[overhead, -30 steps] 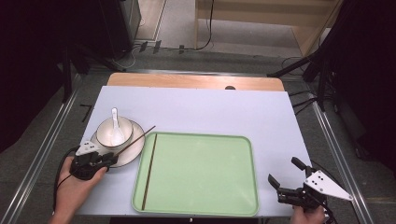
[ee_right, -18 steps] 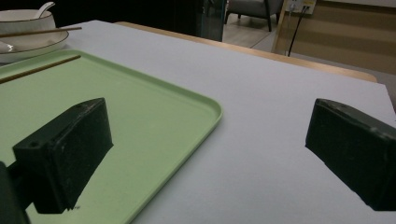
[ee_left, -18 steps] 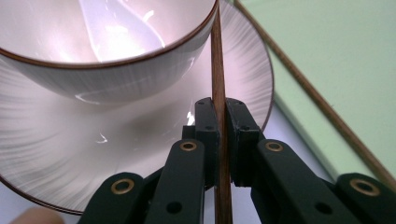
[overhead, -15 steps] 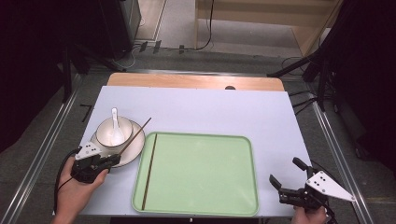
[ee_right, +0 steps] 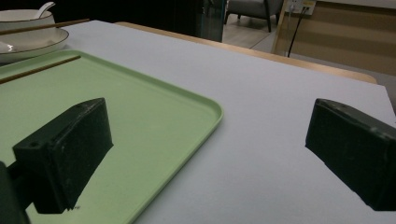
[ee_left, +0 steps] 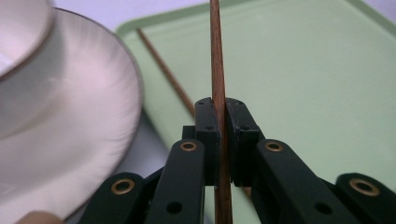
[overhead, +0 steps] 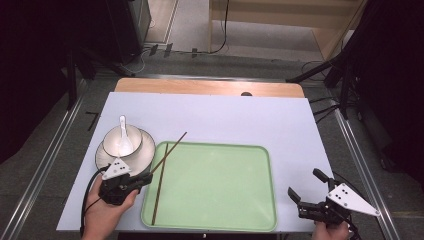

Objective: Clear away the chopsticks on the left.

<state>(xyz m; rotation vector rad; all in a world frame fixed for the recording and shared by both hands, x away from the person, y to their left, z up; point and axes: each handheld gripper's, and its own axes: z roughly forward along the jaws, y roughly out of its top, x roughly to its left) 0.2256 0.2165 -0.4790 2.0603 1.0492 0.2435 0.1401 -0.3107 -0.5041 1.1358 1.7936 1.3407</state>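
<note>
Indoors, pale lavender tabletop (overhead: 225, 120), wooden far edge (overhead: 200, 86), grey floor (overhead: 190, 30).

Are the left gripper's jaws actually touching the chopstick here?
Touching. In the left gripper view, the left gripper has both jaws pressed flat against the chopstick, which runs straight up between them with no gap on either side.

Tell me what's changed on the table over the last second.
The left gripper has closed on one chopstick and carried it toward the green tray, so it now slants over the tray's corner. The second chopstick, the bowl with its spoon, the plate and the open right gripper stayed put.
</note>
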